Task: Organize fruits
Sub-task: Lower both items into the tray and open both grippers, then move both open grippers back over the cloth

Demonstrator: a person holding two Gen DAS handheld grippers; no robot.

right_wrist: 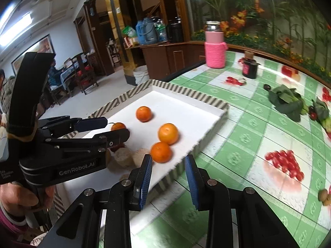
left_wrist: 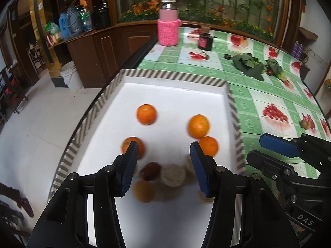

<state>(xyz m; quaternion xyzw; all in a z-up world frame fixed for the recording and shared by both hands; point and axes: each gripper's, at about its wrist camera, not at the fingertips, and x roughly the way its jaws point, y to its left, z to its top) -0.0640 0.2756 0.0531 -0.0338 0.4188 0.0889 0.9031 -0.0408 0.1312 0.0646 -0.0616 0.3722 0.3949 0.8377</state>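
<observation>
A white tray with a striped rim [left_wrist: 173, 74] [right_wrist: 186, 92] holds several oranges [left_wrist: 146, 114] [right_wrist: 168, 133], a dark red fruit [left_wrist: 150, 171] and some round tan fruits [left_wrist: 173, 175] [right_wrist: 123, 157]. My left gripper [left_wrist: 164, 155] is open and empty, hovering over the tray's near part above the red and tan fruits; it also shows in the right wrist view [right_wrist: 112, 127]. My right gripper [right_wrist: 168, 166] is open and empty over the tray's right rim; it shows in the left wrist view [left_wrist: 262, 146] beside the tray.
The tray sits at the left edge of a green checked tablecloth [left_wrist: 258, 95]. At the back stand a pink-sleeved jar [left_wrist: 168, 23] [right_wrist: 215, 47] and a small dark jar [left_wrist: 205, 39]. Leafy greens [left_wrist: 250, 65] [right_wrist: 289, 102] lie at the right. Small brown fruits [right_wrist: 324, 196] lie far right.
</observation>
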